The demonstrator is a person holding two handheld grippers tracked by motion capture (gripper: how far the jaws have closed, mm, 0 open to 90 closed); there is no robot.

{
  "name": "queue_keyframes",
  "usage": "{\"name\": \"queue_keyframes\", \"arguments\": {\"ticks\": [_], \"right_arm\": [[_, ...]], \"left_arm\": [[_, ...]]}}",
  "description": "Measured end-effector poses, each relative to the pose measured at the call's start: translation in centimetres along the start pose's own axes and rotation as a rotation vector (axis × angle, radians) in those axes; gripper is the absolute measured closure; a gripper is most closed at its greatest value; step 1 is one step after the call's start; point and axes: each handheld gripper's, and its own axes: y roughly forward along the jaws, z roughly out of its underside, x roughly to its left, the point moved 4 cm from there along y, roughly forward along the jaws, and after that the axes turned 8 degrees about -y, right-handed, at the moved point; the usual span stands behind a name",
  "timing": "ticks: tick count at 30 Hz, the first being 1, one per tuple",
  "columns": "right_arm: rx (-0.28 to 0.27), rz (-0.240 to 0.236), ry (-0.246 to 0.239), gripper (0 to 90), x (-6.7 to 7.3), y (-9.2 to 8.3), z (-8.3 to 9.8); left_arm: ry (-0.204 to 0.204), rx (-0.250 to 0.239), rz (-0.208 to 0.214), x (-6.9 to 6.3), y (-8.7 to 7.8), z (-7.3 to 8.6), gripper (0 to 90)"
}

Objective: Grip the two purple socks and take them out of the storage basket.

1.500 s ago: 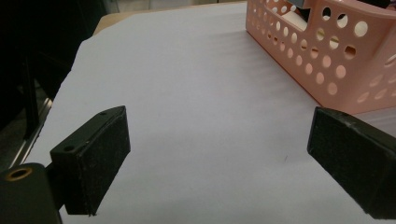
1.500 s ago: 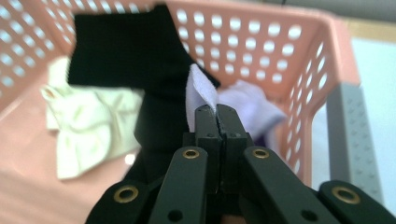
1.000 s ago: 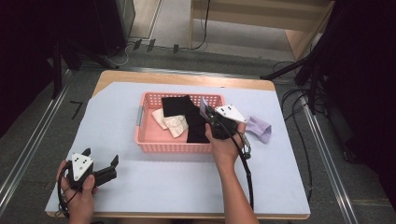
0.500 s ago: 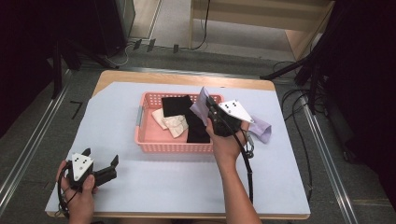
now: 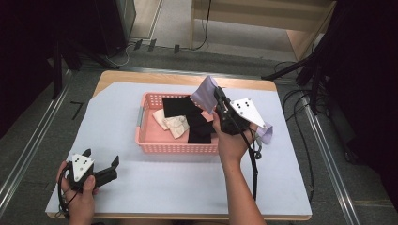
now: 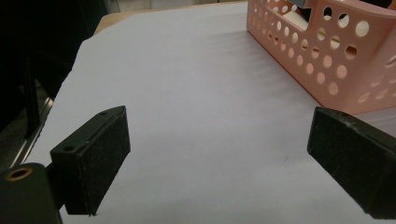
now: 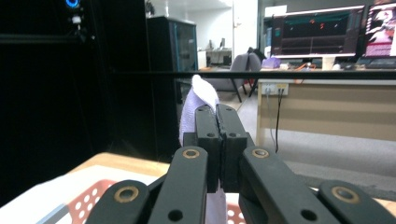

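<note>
High view, right gripper (image 5: pixel 217 95): raised over the right end of the pink basket (image 5: pixel 149 140), jaws closed on a lilac cloth (image 5: pixel 204 91) that stands up above them.
High view, second lilac piece (image 5: pixel 265 134): lies on the white sheet (image 5: pixel 187 187) just right of the basket, partly hidden by the gripper; whether it joins the held cloth I cannot tell.
High view, basket contents: black cloths (image 5: pixel 180 106) and cream cloths (image 5: pixel 176 124) already lie inside.
High view, left gripper (image 5: pixel 114 164): rests low on the sheet at the near left corner, well apart from the basket, jaws spread, nothing between them.
Left gripper view: both pads wide apart over bare sheet; the basket's holed wall (image 6: pixel 327 56) sits ahead to the right.
Right gripper view: jaws pressed together on the lilac cloth (image 7: pixel 198 100), which pokes up past the tips; the basket rim (image 7: pixel 88 198) shows below.
Progress, as a guess: several cloths seem packed; this one hangs over the basket, not yet dropped, and the piece outside may remain.
</note>
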Motion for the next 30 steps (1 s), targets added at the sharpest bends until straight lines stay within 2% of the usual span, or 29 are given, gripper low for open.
{"name": "queue_keyframes", "arguments": {"ticks": [10,17,24,30], "right_arm": [[-0.074,0.064,-0.006,89.6,-2.2,-1.5,-2.0],[-0.097,0.126,-0.005,89.6,-4.9,-2.9,-2.5],[-0.08,0.187,-0.008,89.6,-7.7,-4.2,-1.7],[-0.032,0.246,0.006,89.6,-10.1,-5.2,0.3]], "left_arm": [[0.002,0.001,-0.001,0.0,0.0,0.0,6.7],[0.005,-0.001,-0.003,0.0,0.0,0.0,6.7],[0.007,0.003,-0.002,0.0,0.0,0.0,6.7],[0.01,-0.001,-0.005,0.0,0.0,0.0,6.7]]}}
